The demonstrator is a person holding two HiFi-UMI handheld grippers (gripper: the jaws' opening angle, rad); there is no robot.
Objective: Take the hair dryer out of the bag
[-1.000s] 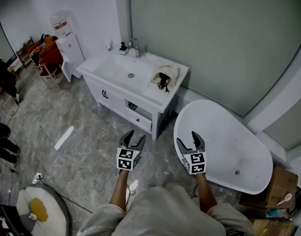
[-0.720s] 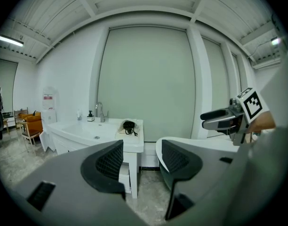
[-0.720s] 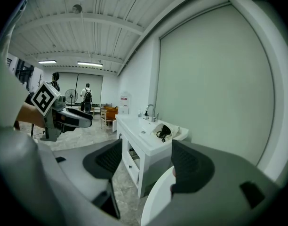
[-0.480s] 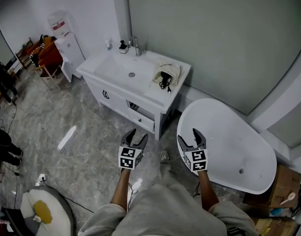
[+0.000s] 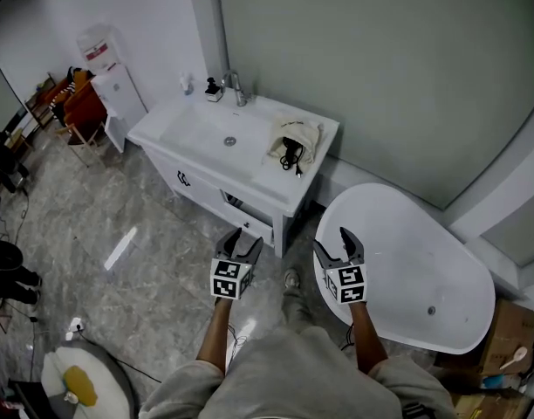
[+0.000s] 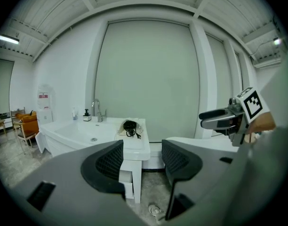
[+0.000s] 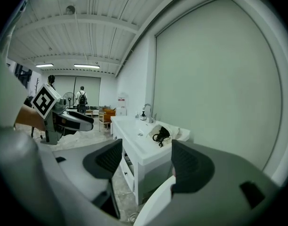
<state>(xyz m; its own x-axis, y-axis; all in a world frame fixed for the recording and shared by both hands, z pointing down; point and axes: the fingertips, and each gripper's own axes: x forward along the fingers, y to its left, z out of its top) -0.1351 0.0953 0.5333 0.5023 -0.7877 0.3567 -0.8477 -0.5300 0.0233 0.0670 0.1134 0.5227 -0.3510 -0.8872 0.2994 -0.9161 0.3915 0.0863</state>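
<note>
"Hair dryer (image 5: 290, 153) shows black, cord bunched, at the open mouth of the pale bag (image 5: 297, 133). That bag lies on the table (image 5: 265, 180), to the right of the sink (image 5: 210, 127). You are well apart from it."

"Agreed. Your left gripper (image 5: 243, 238) and right gripper (image 5: 333, 241) are both empty: jaws apart, nothing between them in either gripper view. Close that gap to the table before anything else."

"Once you are there, I'd pin the bag's cloth with your left jaws and take the dryer by its body with your right. Don't take the cord; it would likely slip or drag the bag along."

"Your pose suits that. Both forearms reach out ahead of you, side by side, and the grippers tip slightly downward, aimed toward the table. Bring them in level with each other, and mind the bathtub (image 5: 407, 260) close on your right."
</note>
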